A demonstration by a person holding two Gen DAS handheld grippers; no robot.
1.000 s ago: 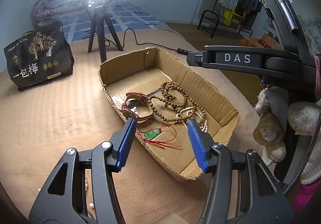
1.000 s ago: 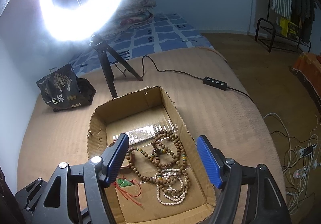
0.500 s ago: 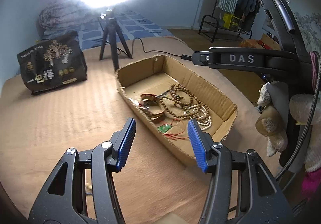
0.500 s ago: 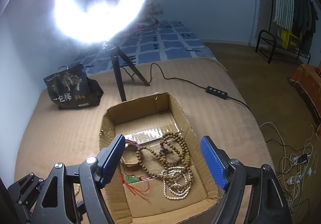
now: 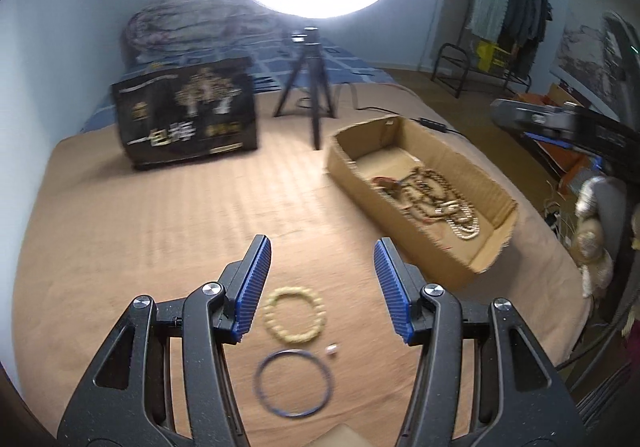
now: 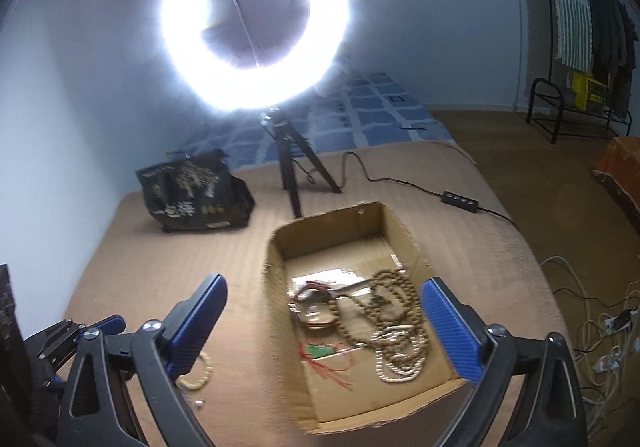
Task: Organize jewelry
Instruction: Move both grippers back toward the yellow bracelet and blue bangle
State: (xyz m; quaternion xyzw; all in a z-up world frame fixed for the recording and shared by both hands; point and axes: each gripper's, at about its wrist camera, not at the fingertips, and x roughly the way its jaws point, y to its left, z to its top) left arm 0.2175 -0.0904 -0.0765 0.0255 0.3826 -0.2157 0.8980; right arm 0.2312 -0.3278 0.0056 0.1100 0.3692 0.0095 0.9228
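A cardboard box (image 5: 404,215) (image 6: 280,311) on the tan bedcover holds brown bead necklaces (image 6: 384,299), a white bead strand (image 6: 400,359), a watch and a green pendant on red cord (image 6: 320,351). On the cover left of the box lie a cream bead bracelet (image 5: 294,314) (image 6: 200,369), a thin blue bangle (image 5: 294,383) and a small pale bead (image 5: 332,349). My left gripper (image 5: 322,283) is open and empty, just above the cream bracelet. My right gripper (image 6: 324,325) is open and empty over the box.
A ring light on a tripod (image 5: 308,95) (image 6: 292,175) stands behind the box, with its cable and switch (image 6: 460,202) trailing right. A black printed bag (image 5: 186,113) (image 6: 196,193) sits at the back left. Loose cables (image 6: 600,335) lie past the bed's right edge.
My left gripper has swung left, away from the box, to the bracelets on the cover. My right gripper has pulled back and tilted up, the box sliding right in its view. Both stay open.
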